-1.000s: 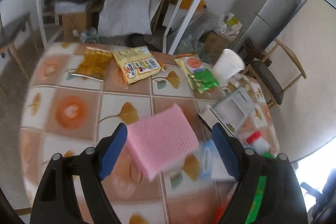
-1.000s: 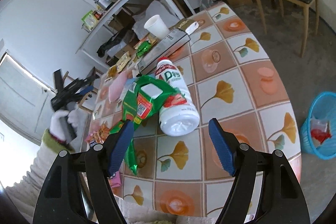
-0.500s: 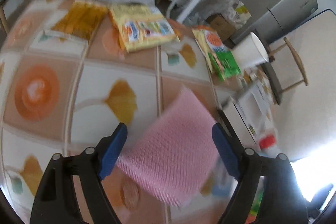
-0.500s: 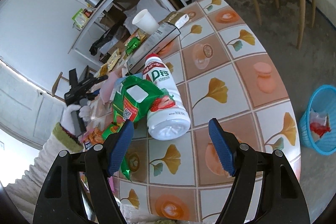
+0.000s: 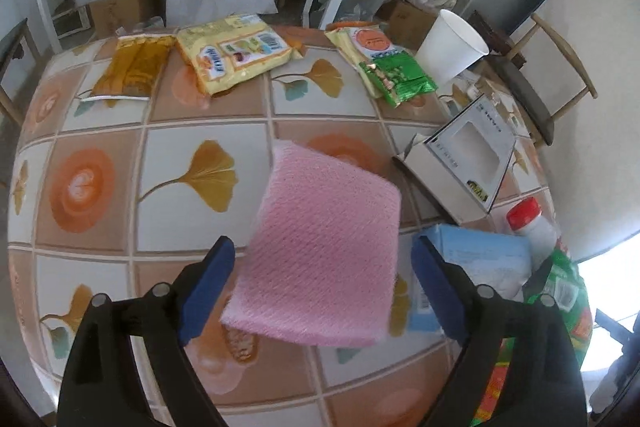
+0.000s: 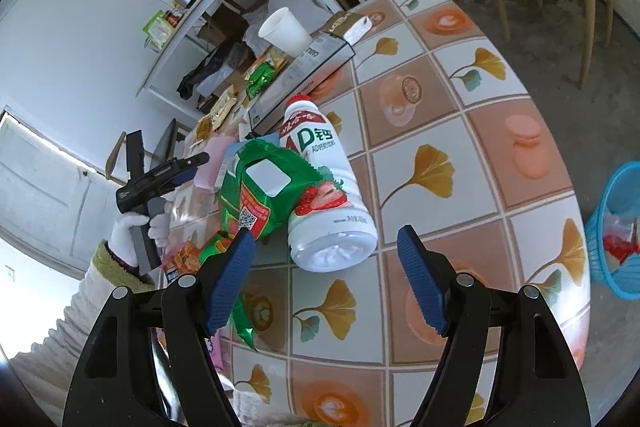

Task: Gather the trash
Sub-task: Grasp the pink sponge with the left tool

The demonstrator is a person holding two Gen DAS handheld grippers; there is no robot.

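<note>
In the left wrist view my left gripper [image 5: 320, 291] is open, its blue pads on either side of a pink packet [image 5: 320, 247] lying on the tiled table [image 5: 88, 187]. In the right wrist view my right gripper [image 6: 324, 279] is open just in front of the base of a white milk bottle [image 6: 324, 179] with a red cap, lying on its side. A green snack bag [image 6: 264, 195] leans against the bottle. The left gripper [image 6: 160, 179] shows there too, held in a white-gloved hand beside the pink packet [image 6: 210, 163].
A yellow packet [image 5: 236, 53], an orange-brown packet [image 5: 134, 71], a green packet [image 5: 384, 67], a white paper cup [image 5: 452, 49], a windowed carton [image 5: 460, 159] and a light blue box [image 5: 476, 267] lie on the table. A blue waste basket [image 6: 616, 227] stands on the floor right of the table.
The left gripper dipped toward the pink packet, then drew back and tilted up; the packet stays between the open pads. The right gripper has moved closer to the bottle's base.
</note>
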